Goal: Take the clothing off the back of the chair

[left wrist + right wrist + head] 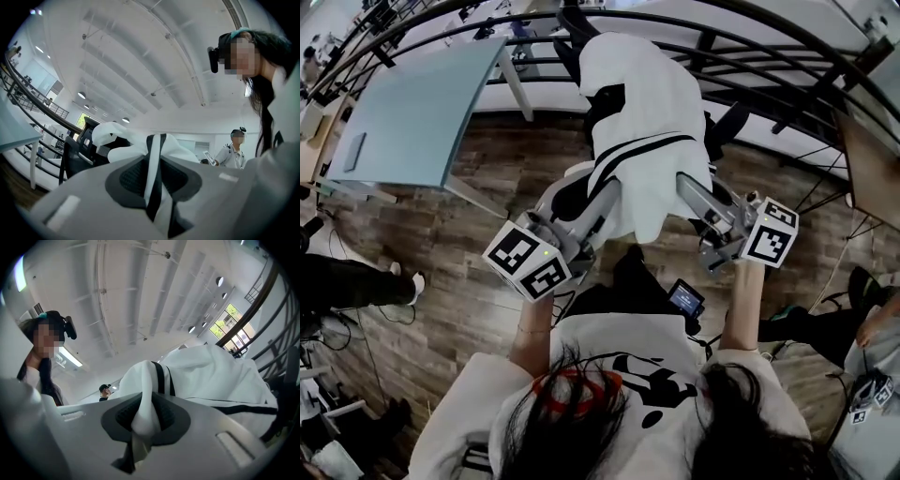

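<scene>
White garment w/ black stripes point(647, 94) hangs over the back of the black chair point(75, 147), and its lower edge is drawn out toward the person. Both grippers are clamped on cloth. The left hand-held gripper point(611, 192) pinches a striped fold at the hem's left side, bunched between its pads. The right hand-held gripper point(686, 184) pinches a white fold at the right side. The 2 grippers point approx. level. A glass-top bench point(412, 112) stands left of the chair, apart from it.

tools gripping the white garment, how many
2: the left tool is shut on the white garment at the head view's left, the right tool at its right.
</scene>
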The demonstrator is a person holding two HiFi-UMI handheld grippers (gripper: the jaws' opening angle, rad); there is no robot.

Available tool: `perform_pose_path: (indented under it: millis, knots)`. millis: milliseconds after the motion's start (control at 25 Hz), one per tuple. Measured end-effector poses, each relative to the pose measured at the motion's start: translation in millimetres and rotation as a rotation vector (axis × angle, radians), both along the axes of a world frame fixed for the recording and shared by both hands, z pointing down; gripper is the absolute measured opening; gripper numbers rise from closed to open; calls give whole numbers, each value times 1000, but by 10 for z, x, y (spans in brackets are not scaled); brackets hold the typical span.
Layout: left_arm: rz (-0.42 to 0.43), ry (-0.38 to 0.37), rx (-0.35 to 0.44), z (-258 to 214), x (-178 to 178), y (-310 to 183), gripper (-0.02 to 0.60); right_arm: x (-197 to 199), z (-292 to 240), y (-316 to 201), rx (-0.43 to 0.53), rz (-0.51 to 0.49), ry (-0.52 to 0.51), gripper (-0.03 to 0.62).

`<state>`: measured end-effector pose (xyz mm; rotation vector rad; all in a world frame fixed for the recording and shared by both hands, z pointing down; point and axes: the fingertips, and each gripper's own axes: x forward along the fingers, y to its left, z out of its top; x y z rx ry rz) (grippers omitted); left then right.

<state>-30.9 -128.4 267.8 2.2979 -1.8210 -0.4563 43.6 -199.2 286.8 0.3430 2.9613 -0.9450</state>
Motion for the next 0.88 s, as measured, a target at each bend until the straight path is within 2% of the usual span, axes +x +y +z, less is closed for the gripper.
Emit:
perform_pose_path:
  millis: [240,480,720,880]
  knots:
    - [21,37,-18,112,126,167,77,110,75,225,-105,-1,-15,46]
    - [2,45,-31,89,130,176,77,106,73,248,-138,-5,-13,44]
    - [-73,-1,5,-249,295,189,75,243,-173,245,-162,-68,-44,44]
    - [-123,19,38,-442,230,248,75,133,-370,318,-160,-113,-44,44]
